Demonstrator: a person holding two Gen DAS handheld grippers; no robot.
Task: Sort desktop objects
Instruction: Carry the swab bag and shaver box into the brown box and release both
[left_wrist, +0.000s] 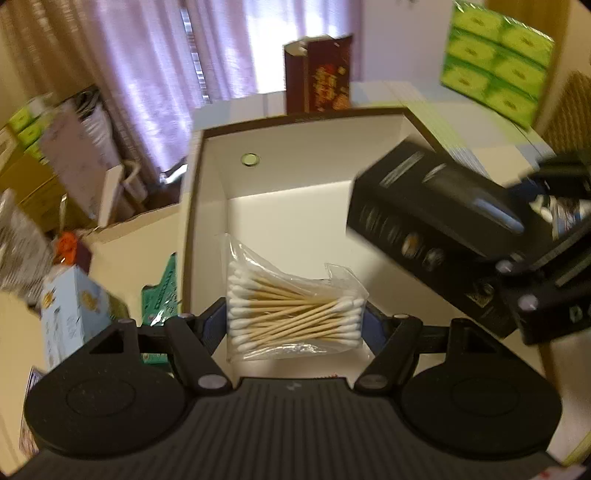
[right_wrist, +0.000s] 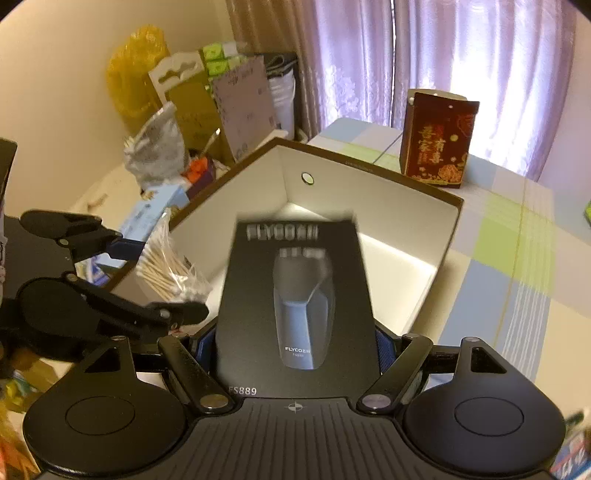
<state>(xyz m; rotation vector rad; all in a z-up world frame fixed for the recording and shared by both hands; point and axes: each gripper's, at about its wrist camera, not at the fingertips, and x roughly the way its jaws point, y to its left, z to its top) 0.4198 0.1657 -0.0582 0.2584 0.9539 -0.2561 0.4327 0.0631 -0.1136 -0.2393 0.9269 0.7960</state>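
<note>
- The left gripper is clamping a clear bag of cotton swabs between its fingers, holding it over the near left part of the open white box.
- The right gripper is gripping a black shaver box by its near end, the far end reaching out above the white box.
- A dark red carton is standing upright on the checked tablecloth just behind the white box.
</note>
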